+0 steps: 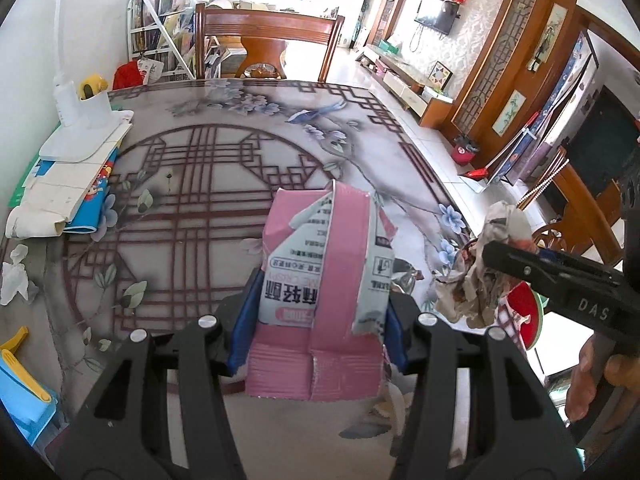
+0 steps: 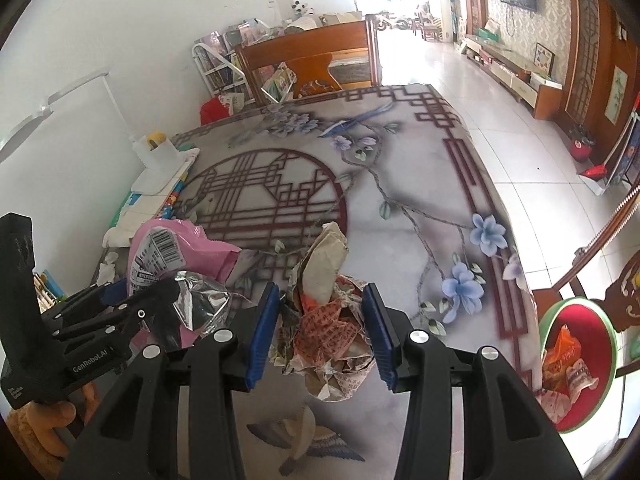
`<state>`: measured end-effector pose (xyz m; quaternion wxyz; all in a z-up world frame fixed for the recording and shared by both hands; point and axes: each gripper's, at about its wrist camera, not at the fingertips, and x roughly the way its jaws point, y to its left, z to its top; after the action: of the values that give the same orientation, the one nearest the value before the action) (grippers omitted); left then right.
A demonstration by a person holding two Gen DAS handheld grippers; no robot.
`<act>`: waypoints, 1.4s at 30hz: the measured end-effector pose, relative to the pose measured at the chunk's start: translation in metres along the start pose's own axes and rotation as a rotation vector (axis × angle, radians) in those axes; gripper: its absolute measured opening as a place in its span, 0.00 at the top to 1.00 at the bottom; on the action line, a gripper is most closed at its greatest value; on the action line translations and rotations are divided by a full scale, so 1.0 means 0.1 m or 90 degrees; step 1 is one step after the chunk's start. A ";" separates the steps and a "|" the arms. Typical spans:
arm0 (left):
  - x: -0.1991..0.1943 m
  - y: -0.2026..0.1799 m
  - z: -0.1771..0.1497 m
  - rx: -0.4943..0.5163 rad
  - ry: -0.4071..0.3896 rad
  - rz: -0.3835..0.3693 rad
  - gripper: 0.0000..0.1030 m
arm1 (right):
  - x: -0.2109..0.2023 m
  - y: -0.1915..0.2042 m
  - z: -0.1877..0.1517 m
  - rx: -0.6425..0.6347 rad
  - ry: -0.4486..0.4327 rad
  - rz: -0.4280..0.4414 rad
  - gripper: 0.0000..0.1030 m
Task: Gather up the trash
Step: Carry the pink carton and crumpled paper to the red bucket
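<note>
Left wrist view: left gripper (image 1: 318,320) is sitting nearest the lens, blue pads (image 1: 239,330) pinching a torn pink snack wrapper (image 1: 320,280) from both sides, print upside down, foil edge showing. Wrapper is hanging above the near part of the patterned table (image 1: 200,168). At the right edge, the right gripper (image 1: 496,276) is holding a crumpled paper wad (image 1: 480,276) over the table's right rim; a hand (image 1: 600,380) is gripping its handle. A red bin (image 1: 524,316) with a green rim is peeking out just beyond the wad. Far left on the table: a white desk lamp base (image 1: 80,128) is resting on stacked booklets (image 1: 68,188). A crumpled white tissue (image 1: 16,276) is lying at the left edge, near the booklets. A wooden chair (image 1: 268,44) is standing at the far side.

Right wrist view: right gripper (image 2: 322,328) is filling the near foreground, jaws clamped on the crumpled paper wad (image 2: 324,320), red print visible, wad sticking up past the pads. Left gripper (image 2: 160,292) is entering from the left, its jaws closed on the pink snack wrapper (image 2: 168,248), barcode side facing the camera. Red bin (image 2: 576,360) is sitting off the table's right edge, low and near, with wrappers already inside. A pale scrap (image 2: 304,428) is lying on the table (image 2: 400,184) under the gripper.
</note>
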<state>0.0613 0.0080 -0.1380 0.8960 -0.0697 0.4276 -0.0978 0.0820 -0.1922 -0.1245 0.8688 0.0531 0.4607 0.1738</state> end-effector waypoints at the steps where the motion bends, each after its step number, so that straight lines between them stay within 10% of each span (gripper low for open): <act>1: 0.00 -0.02 0.00 0.002 0.000 0.001 0.50 | -0.01 -0.03 -0.01 0.002 0.001 0.000 0.59; 42: 0.30 -1.94 0.05 0.084 -0.003 -0.025 0.50 | -0.89 -1.77 -0.28 0.094 -0.053 -0.001 0.59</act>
<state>0.0611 -0.1872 -0.1177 0.8975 -0.0193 0.4168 -0.1430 0.0582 -0.3909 -0.1155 0.8811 0.1237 0.4357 0.1360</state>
